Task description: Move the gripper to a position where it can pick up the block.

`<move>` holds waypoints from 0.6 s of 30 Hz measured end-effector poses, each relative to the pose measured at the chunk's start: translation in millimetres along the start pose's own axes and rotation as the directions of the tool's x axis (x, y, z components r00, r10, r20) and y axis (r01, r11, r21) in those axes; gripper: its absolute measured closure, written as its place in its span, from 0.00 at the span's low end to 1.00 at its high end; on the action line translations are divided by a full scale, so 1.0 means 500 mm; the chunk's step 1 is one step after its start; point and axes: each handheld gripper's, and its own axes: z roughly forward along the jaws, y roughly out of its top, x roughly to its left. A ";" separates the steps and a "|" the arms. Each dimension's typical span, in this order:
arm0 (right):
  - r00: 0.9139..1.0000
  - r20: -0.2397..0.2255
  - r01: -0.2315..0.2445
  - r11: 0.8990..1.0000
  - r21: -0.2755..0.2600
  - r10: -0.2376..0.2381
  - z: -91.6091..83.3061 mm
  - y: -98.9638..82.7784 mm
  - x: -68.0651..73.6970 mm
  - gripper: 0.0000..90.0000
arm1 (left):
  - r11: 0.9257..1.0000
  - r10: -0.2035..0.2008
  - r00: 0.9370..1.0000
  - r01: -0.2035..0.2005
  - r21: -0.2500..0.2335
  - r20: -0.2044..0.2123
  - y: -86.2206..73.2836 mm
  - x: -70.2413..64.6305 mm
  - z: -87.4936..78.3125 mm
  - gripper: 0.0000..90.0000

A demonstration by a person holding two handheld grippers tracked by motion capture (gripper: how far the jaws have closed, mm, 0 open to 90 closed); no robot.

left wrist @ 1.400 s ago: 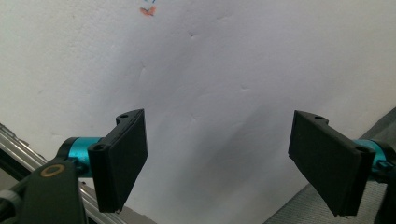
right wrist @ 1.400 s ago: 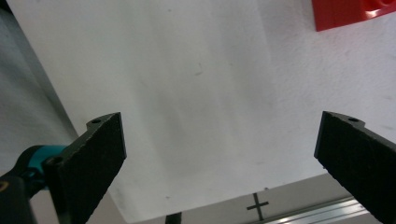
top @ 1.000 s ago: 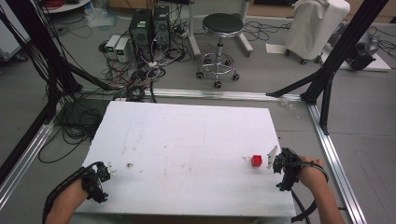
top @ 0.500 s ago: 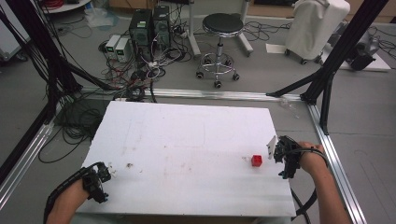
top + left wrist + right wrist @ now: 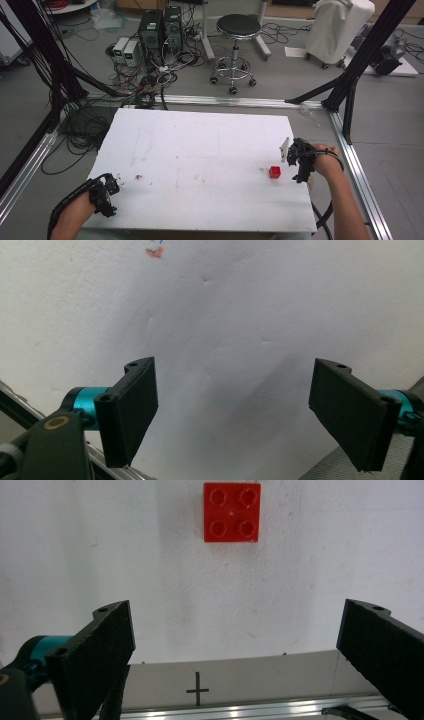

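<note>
White table (image 5: pixel 200 150) bears a red brick (image 5: pixel 274 172); right gripper (image 5: pixel 235 645) and left gripper (image 5: pixel 232 405) gape wide, tips cropped.

We note the right gripper (image 5: pixel 294 161) has shifted over the last second: from the near right part of the tabletop (image 5: pixel 200 150) it has travelled away from the person, along the right edge. The right forearm has stretched further forward with it. It began level with the red brick (image 5: pixel 274 172); now it sits just past the brick, to its right. We record no other movement.
</note>
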 end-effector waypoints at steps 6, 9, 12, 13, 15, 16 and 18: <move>1.000 -0.023 0.014 1.000 0.004 -0.014 0.018 0.022 -0.012 0.01 | 1.000 -0.006 1.000 0.006 0.001 0.001 -0.001 0.001 -0.001 0.22; 0.999 -0.031 0.016 1.000 0.005 -0.016 0.028 0.034 -0.017 0.01 | 1.000 -0.010 1.000 0.010 -0.001 -0.001 -0.003 0.003 -0.002 0.22; 0.999 -0.050 0.005 1.000 0.004 -0.005 0.038 0.045 -0.021 0.01 | 1.000 -0.011 1.000 0.011 -0.002 -0.002 -0.004 0.004 -0.004 0.22; 0.999 -0.053 0.010 1.000 0.001 -0.010 0.042 0.048 -0.022 0.01 | 1.000 -0.012 1.000 0.012 -0.004 -0.003 -0.005 0.004 -0.004 0.22; 0.998 -0.058 0.007 1.000 0.001 -0.007 0.047 0.054 -0.023 0.01 | 1.000 -0.014 1.000 0.014 -0.004 0.002 -0.005 0.005 -0.005 0.22; 0.998 -0.061 0.007 1.000 0.000 -0.007 0.051 0.057 -0.024 0.01 | 1.000 -0.013 1.000 0.013 -0.005 0.001 -0.005 0.005 -0.005 0.22; 0.998 -0.067 0.000 1.000 0.000 0.000 0.057 0.061 -0.025 0.01 | 1.000 -0.016 1.000 0.016 -0.005 0.001 -0.006 0.005 -0.005 0.22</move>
